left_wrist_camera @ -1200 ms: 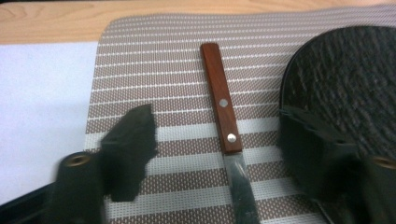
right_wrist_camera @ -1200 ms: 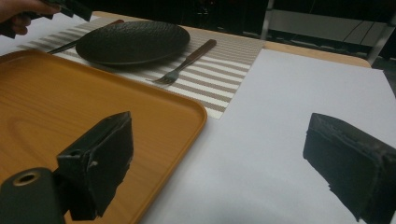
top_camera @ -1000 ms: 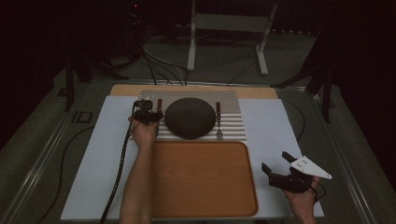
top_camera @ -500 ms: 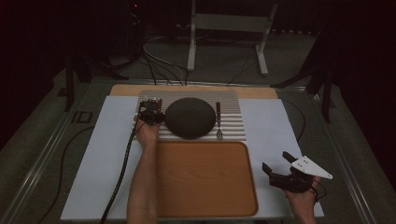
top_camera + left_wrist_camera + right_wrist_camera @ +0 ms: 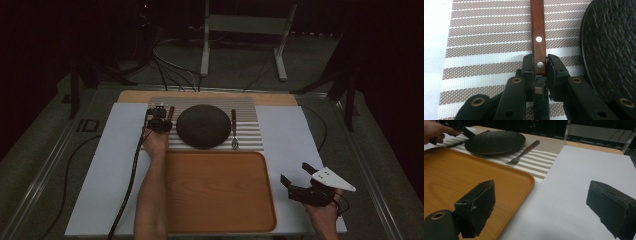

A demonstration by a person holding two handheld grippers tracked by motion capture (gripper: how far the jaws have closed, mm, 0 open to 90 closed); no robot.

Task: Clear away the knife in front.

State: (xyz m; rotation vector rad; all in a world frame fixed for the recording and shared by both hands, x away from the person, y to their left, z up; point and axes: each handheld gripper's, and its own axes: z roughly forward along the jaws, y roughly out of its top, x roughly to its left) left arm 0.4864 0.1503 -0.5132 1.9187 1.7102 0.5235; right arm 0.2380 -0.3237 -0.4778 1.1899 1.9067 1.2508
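Here the wooden-handled knife (image 5: 538, 37) lies on the striped placemat (image 5: 250, 131) toward the table's far edge, just left of the dark plate (image 5: 203, 125). The left claw (image 5: 540, 65) has just closed on the handle's near end: grasp made, lift presumably next. The right claw (image 5: 296, 179) gapes empty near the tray's (image 5: 220, 192) right edge.

A dark round plate (image 5: 203, 126) sits in the middle of a striped placemat (image 5: 250, 131), and a fork (image 5: 233, 129) with a wooden handle lies just to its right (tines toward the near edge). In front of the mat rests an orange wooden tray (image 5: 220, 192), all on a white sheet (image 5: 107, 165) spread over the table (image 5: 45, 165).
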